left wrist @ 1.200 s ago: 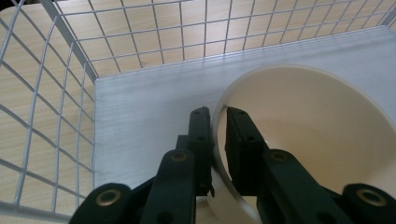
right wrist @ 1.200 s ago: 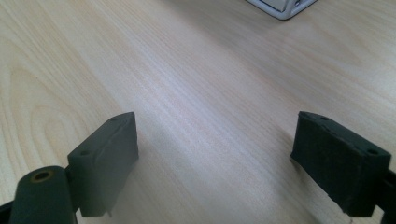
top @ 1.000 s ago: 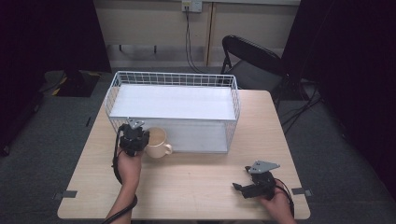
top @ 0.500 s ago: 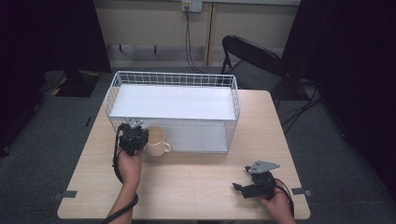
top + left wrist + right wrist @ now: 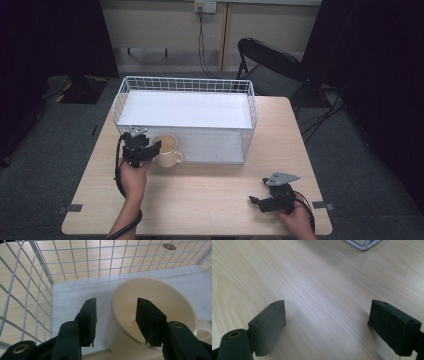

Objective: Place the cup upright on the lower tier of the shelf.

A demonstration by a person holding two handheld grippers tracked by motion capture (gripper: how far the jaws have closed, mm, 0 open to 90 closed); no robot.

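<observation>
A cream mug (image 5: 167,149) with a handle stands on the wooden table (image 5: 210,190), close against the front wall of a white wire basket (image 5: 185,85). My left gripper (image 5: 152,146) is at the mug's left rim. In the left gripper view the mug (image 5: 155,315) is empty and the left gripper (image 5: 117,306) straddles its wall. One jaw is outside, the other inside, and there are gaps on both sides. Its jaws have just been opening. My right gripper (image 5: 254,201) rests near the table's front right. In its own view the right gripper (image 5: 327,315) is open over bare wood.
The basket has a white liner (image 5: 185,110) on its floor, and its wire mesh (image 5: 100,257) rises just behind and left of the mug. A black folding chair (image 5: 270,65) stands beyond the table's far right corner. Dark floor surrounds the table.
The left gripper's jaws now stand parted around the mug's rim. The mug and both hands stay about where they were.
</observation>
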